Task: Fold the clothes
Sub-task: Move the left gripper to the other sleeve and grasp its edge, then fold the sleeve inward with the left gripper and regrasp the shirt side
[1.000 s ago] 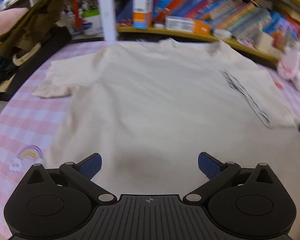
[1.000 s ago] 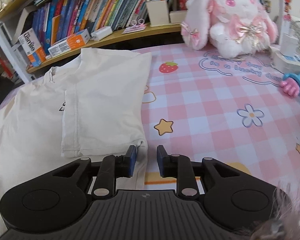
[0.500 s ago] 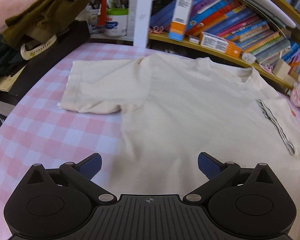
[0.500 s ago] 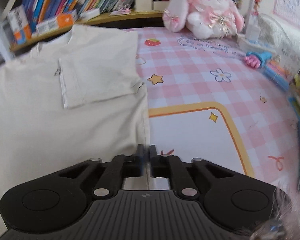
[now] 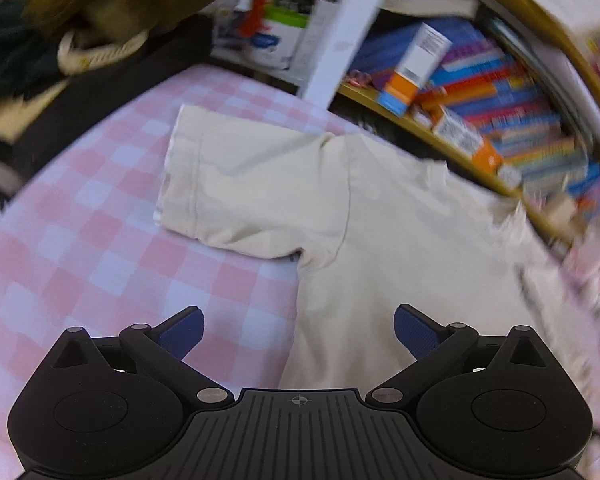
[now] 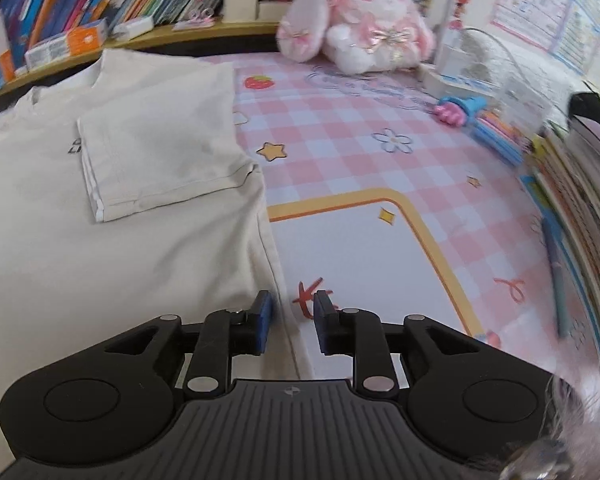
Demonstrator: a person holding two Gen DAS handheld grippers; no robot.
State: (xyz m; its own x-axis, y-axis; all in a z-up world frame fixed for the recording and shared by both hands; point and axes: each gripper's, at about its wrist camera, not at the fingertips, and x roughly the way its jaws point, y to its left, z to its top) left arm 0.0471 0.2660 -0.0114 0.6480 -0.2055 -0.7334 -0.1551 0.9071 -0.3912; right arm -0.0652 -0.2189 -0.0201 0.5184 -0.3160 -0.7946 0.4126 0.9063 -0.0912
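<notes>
Facing you: a cream T-shirt (image 5: 400,248) lies flat on the desk (image 5: 80,248), which carries a pink checked mat.
Left hand-held gripper (image 5: 299,330): your blue pads are spread wide with nothing between them; they hang over the shirt's left side edge, one pad above the mat, the other above the cloth.
Left sleeve (image 5: 240,196): it lies stretched out flat to the left on the checks.
Right hand-held gripper (image 6: 289,322): your pads stand a narrow gap apart, holding nothing; the shirt's right side seam runs between them underneath.
Right sleeve (image 6: 156,148): it is folded in over the chest, partly covering a dark print.
T-shirt collar (image 6: 96,76): it points to the far side, near the bookshelf (image 6: 100,0).
Far right: a pink-and-white plush rabbit (image 6: 356,28) sits on the desk, apart from the shirt.
</notes>
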